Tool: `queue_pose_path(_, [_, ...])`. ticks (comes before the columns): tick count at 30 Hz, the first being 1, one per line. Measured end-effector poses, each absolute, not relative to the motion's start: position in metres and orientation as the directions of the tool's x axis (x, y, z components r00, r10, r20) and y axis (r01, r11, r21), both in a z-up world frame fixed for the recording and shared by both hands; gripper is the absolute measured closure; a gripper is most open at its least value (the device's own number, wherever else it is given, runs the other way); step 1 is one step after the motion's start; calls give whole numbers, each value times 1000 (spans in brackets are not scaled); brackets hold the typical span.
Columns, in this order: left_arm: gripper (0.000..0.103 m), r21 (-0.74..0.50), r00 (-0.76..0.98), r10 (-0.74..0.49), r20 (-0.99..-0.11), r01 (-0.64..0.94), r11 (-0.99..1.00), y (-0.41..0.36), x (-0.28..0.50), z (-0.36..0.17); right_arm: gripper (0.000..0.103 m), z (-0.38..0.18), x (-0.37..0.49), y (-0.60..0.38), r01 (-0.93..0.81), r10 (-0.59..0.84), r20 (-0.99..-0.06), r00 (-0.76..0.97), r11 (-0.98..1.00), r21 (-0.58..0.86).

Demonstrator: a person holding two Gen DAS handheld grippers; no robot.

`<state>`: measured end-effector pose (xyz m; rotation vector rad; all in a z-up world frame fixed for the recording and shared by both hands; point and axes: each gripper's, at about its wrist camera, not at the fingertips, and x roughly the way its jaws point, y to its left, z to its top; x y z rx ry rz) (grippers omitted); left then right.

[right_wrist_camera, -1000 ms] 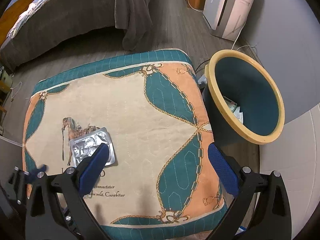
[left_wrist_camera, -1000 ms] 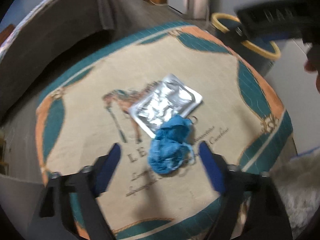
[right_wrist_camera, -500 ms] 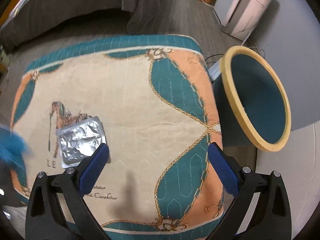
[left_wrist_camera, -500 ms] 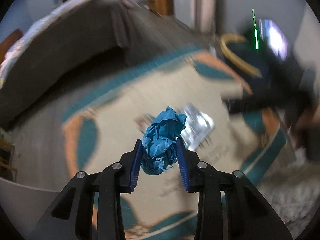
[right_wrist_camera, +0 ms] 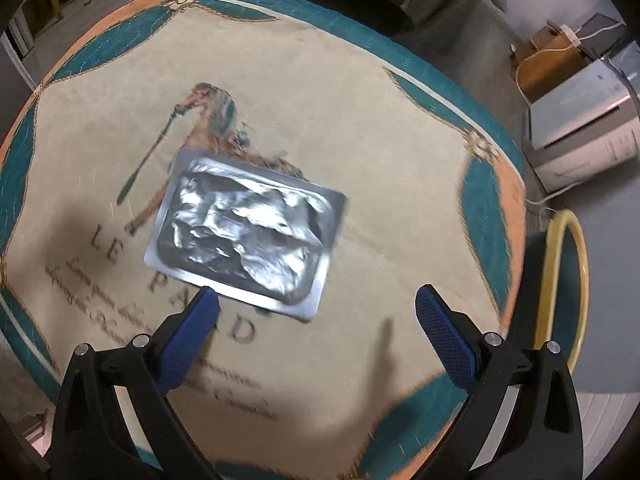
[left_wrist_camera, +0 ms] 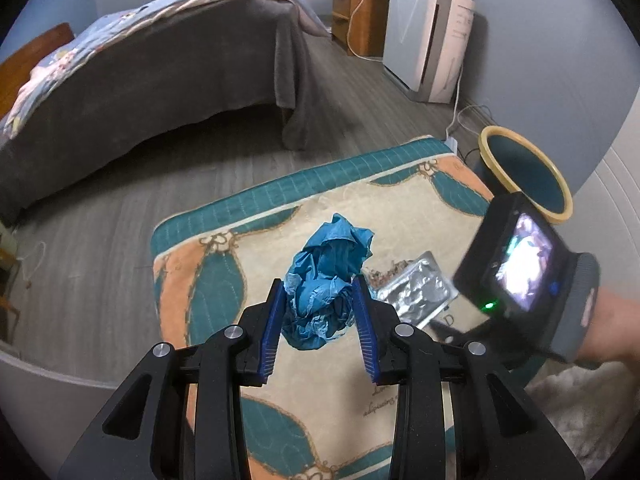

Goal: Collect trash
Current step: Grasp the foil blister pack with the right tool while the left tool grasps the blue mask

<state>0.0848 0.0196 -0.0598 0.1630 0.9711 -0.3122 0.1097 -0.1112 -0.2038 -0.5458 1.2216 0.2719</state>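
Trash here comes to two pieces that I can count: one crumpled blue wad (left_wrist_camera: 326,284) and one flat silver foil pack (right_wrist_camera: 246,232). The left gripper (left_wrist_camera: 320,300) has closed onto the blue wad, its two blue pads pressing the wad from either side, and holds it lifted clear of the quilted desk cover (left_wrist_camera: 208,280). Squeezing it across the middle makes sense: soft crumpled stuff gives under pressure, so a central pinch keeps it from slipping out, though loose folds stick out past the tips toward 12 o'clock.

In the left wrist view the foil pack lies on the cover at about 3 o'clock from the wad, with the right hand (left_wrist_camera: 608,320) and its device reaching in from the same side. One bin (left_wrist_camera: 528,176), teal with a yellow rim, stands off the far corner of the desk at roughly 2 o'clock, tilted so its mouth faces the desk, probably so that things can be dropped in without reaching over it.

The right gripper (right_wrist_camera: 316,300) is spread wide and holds nothing. It hovers low over the foil pack, which lies flat at about 11 o'clock from the gap between its fingers; the left finger's tip is at the pack's near edge, though I cannot tell if it touches. A flat sheet gives little to pinch, so the next move likely calls for catching an edge or corner. The yellow rim (right_wrist_camera: 576,272) shows at 3 o'clock in this view.
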Motion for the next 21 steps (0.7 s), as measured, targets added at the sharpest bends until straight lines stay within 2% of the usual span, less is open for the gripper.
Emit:
queue_pose_path(10, [67, -95, 495, -202, -845, 233, 968, 61, 105, -72, 6, -205, 138, -76, -541, 18, -946, 324, 824, -170])
queue_pose_path(17, [67, -125, 478, -214, -852, 212, 969, 72, 114, -78, 6, -217, 164, -91, -459, 113, -965, 238, 888, -9])
queue_pose_path(21, [67, -127, 467, -220, -856, 222, 967, 68, 115, -80, 10, -213, 159, -94, -466, 120, -966, 228, 885, 0])
